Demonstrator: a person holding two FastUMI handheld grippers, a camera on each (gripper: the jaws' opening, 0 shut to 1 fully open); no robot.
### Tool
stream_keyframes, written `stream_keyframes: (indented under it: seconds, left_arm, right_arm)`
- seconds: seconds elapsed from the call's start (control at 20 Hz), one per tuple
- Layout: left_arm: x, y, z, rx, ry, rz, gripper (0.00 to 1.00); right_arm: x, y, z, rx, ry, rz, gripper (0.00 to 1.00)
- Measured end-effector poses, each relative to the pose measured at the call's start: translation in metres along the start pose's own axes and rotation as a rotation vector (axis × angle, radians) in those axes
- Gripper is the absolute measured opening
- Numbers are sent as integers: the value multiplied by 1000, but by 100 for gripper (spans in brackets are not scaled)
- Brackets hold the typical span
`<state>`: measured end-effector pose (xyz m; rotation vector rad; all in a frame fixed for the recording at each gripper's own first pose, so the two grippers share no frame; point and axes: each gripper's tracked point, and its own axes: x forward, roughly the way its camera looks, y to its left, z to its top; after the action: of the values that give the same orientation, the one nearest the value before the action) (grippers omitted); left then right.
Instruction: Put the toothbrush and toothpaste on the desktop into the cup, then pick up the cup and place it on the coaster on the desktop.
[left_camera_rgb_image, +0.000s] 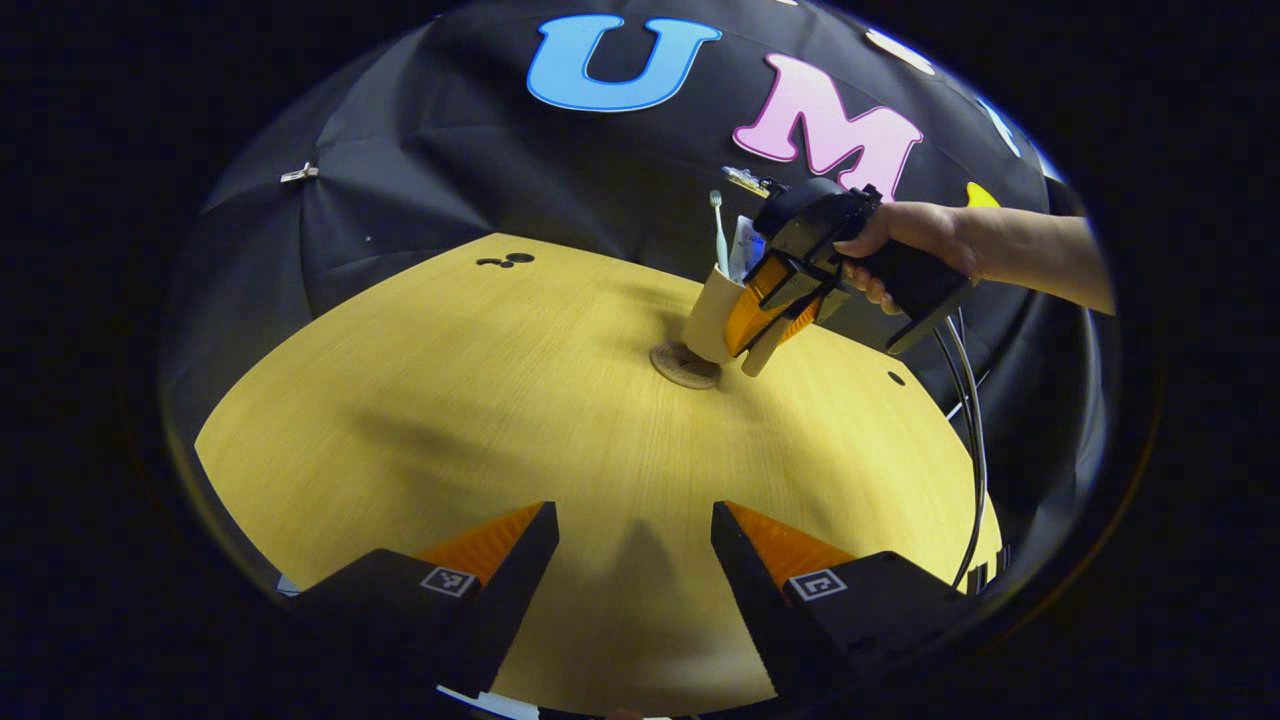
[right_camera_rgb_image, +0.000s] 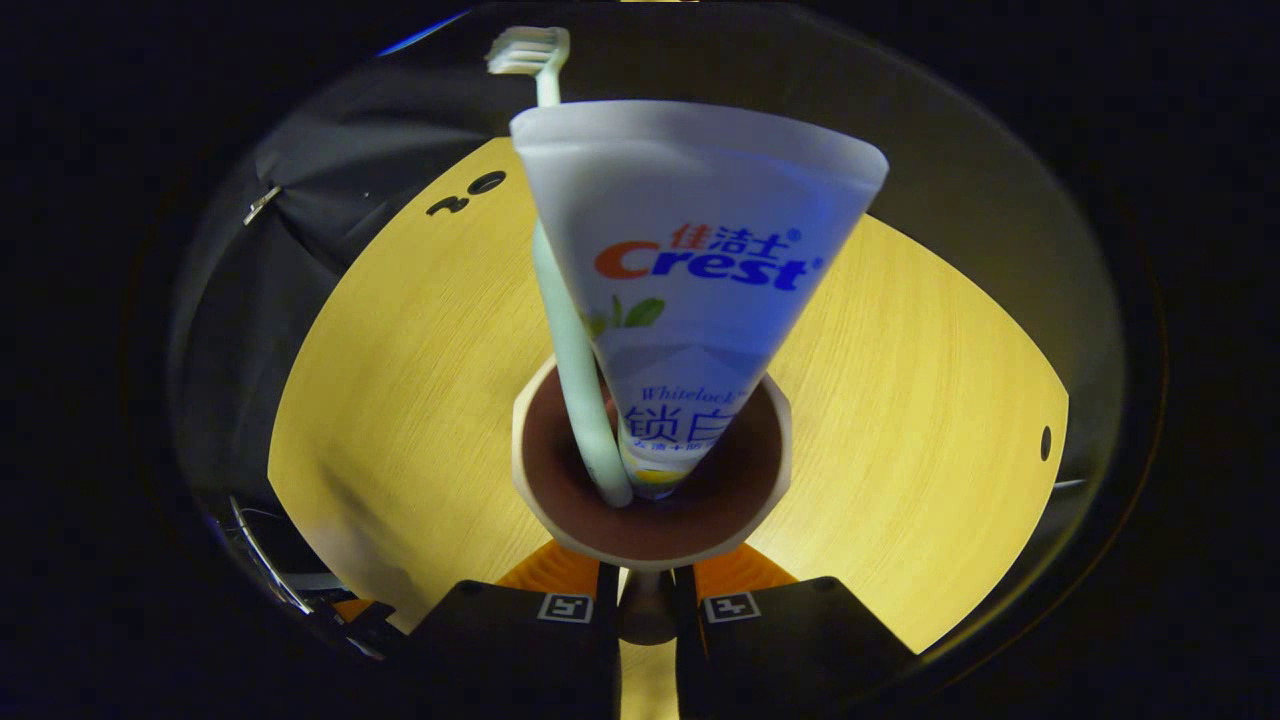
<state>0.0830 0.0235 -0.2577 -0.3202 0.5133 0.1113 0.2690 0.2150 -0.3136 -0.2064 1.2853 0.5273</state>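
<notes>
- The desk (left_camera_rgb_image: 420, 420) filled the lower half of the left gripper view; it was a smooth wood-grain top.
- The cup (left_camera_rgb_image: 712, 315) sat tilted at upper centre, its base over the coaster (left_camera_rgb_image: 684, 366); whether it touched was unclear. It looked stiff and light, but top-heavy.
- The right gripper (left_camera_rgb_image: 770, 325) was clamped on the cup's handle (right_camera_rgb_image: 647, 600), both fingers pressing; a sound hold, though a smooth handle could swivel.
- The toothpaste (right_camera_rgb_image: 690, 290), a soft tube, stood in the cup and leaned on the rim.
- The toothbrush (right_camera_rgb_image: 575, 340), thin and stiff, stood beside it.
- The left gripper (left_camera_rgb_image: 630, 570), bottom centre, had jaws apart, holding nothing.
</notes>
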Motion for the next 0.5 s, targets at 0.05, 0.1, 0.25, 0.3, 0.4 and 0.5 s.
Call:
stream_keyframes:
  seconds: [0.05,0.1,0.25,0.3,0.4,0.5]
  left_arm:
    - [-2,2,1,-8,-5,4,97]
    - [-3,3,2,-19,-10,3,98]
    - [-7,9,4,-18,-19,4,98]
    - [-8,10,3,-10,-19,5,98]
    - [-8,14,1,0,-13,9,98]
    - [-10,17,-1,-3,-9,14,98]
  right_arm:
    - [3,2,-1,-9,2,-7,25]
    - [5,3,-3,-16,5,-13,25]
    - [16,5,-8,-23,30,-26,25]
    - [19,9,-6,-28,25,-30,25]
    - [17,7,-8,-28,30,-31,25]
    - [18,7,-7,-34,30,-39,25]
